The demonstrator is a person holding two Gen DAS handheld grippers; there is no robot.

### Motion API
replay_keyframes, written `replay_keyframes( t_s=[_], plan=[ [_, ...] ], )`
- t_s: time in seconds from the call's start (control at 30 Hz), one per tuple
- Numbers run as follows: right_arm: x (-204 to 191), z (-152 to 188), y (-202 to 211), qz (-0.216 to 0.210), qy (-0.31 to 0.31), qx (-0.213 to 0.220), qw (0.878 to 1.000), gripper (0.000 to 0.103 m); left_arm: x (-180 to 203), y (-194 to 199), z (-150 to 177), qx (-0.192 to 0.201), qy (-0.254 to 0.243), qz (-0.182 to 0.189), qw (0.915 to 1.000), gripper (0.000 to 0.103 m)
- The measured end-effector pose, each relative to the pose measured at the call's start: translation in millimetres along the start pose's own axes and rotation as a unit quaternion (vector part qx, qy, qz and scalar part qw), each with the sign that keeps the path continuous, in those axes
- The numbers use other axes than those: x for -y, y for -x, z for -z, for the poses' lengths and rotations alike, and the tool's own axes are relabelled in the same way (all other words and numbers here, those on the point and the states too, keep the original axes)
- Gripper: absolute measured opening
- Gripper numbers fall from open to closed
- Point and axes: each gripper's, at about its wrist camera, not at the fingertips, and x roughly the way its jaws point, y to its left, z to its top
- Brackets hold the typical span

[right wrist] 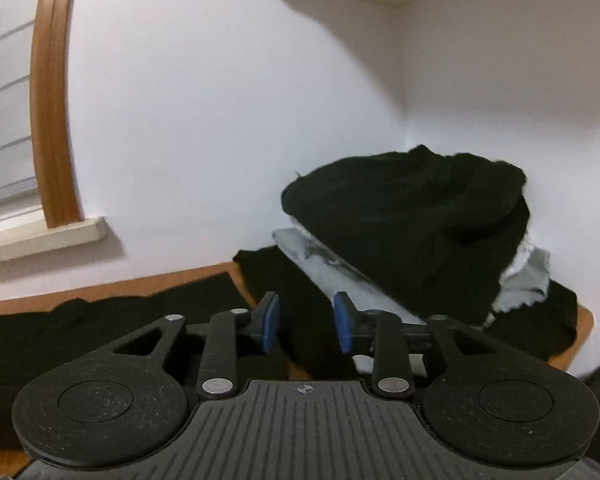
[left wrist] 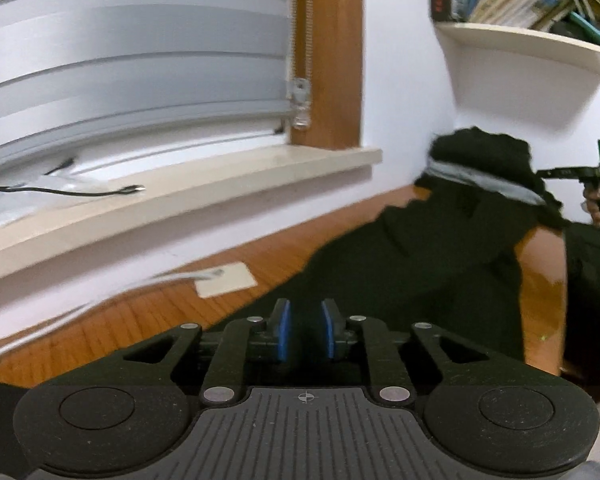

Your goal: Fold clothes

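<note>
Tongs left (left wrist: 306, 330) and right (right wrist: 306, 322) gape empty above black garment (left wrist: 400, 280).

Left wrist: low over table (left wrist: 148, 312), faced windowsill (left wrist: 180, 192).
Right wrist: low, faced corner.
Shared: clothes pile (right wrist: 412, 216).

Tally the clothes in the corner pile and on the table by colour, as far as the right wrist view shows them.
Black: 3, the heaped garment on top, the piece under the pile, the one spread flat to the left.
Grey: 1, the garment sandwiched in the pile.
Total: 4, though folds may hide more.
</note>
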Motion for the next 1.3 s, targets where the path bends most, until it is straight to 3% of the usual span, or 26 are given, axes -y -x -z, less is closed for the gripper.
replay_keyframes(
  t_s=[0.1, 0.13, 0.2, 0.4, 0.47, 0.6, 0.67, 0.73, 0.77, 0.87, 0.97, 1.07, 1.2, 1.3],
  plan=[
    [-32.9, -1.3, -27.8, -0.032, 0.035, -0.017, 0.999, 0.035, -16.8, -15.4, -9.1, -0.010, 0.011, -0.004, 0.9999, 0.020],
    [-46.6, -1.2, -39.9, -0.043, 0.047, -0.024, 0.998, 0.037, -22.8, -22.7, -12.0, -0.017, 0.014, -0.006, 0.9997, 0.030],
    [-75.5, -0.8, -65.7, -0.065, 0.072, -0.037, 0.995, 0.040, -34.2, -42.2, -16.2, -0.039, 0.012, -0.016, 0.9990, 0.037],
    [-141.3, 8.3, -115.4, -0.123, 0.135, -0.087, 0.979, 0.040, -60.7, -101.3, -12.4, -0.117, 0.012, -0.012, 0.9930, 0.039],
    [-162.9, 11.4, -131.5, -0.142, 0.155, -0.103, 0.972, 0.040, -63.5, -113.9, -8.1, -0.139, 0.004, -0.009, 0.9903, 0.051],
    [-168.1, 19.1, -140.4, -0.148, 0.177, -0.125, 0.965, 0.040, -66.4, -120.8, -4.8, -0.144, -0.005, -0.004, 0.9896, 0.054],
    [-160.8, 22.1, -141.5, -0.155, 0.165, -0.125, 0.966, 0.043, -68.2, -121.2, -3.5, -0.142, -0.001, 0.004, 0.9898, 0.050],
    [-153.3, 22.9, -142.8, -0.161, 0.145, -0.128, 0.968, 0.045, -71.8, -122.0, -3.3, -0.138, 0.006, 0.007, 0.9904, 0.029],
    [-151.5, 22.3, -144.2, -0.164, 0.135, -0.132, 0.968, 0.045, -73.4, -122.4, -4.4, -0.137, 0.011, 0.009, 0.9904, 0.004],
    [-150.2, 22.2, -143.7, -0.166, 0.129, -0.136, 0.968, 0.045, -67.6, -125.1, -8.9, -0.131, -0.011, -0.019, 0.9912, 0.004],
    [-152.1, 23.1, -145.2, -0.163, 0.127, -0.137, 0.969, 0.045, -75.2, -118.7, -23.8, -0.095, -0.004, -0.041, 0.9947, 0.004],
    [-152.1, 24.8, -144.8, -0.158, 0.122, -0.138, 0.970, 0.046, -92.2, -119.9, -30.6, -0.083, 0.031, -0.039, 0.9953, 0.005],
    [-151.5, 26.3, -142.9, -0.153, 0.121, -0.138, 0.971, 0.046, -97.3, -137.8, -14.2, -0.112, 0.040, -0.033, 0.9923, 0.006],
    [-150.2, 27.7, -139.8, -0.145, 0.129, -0.135, 0.972, 0.049, -105.6, -135.9, -6.3, -0.098, 0.063, -0.021, 0.9930, 0.007]
  ],
)
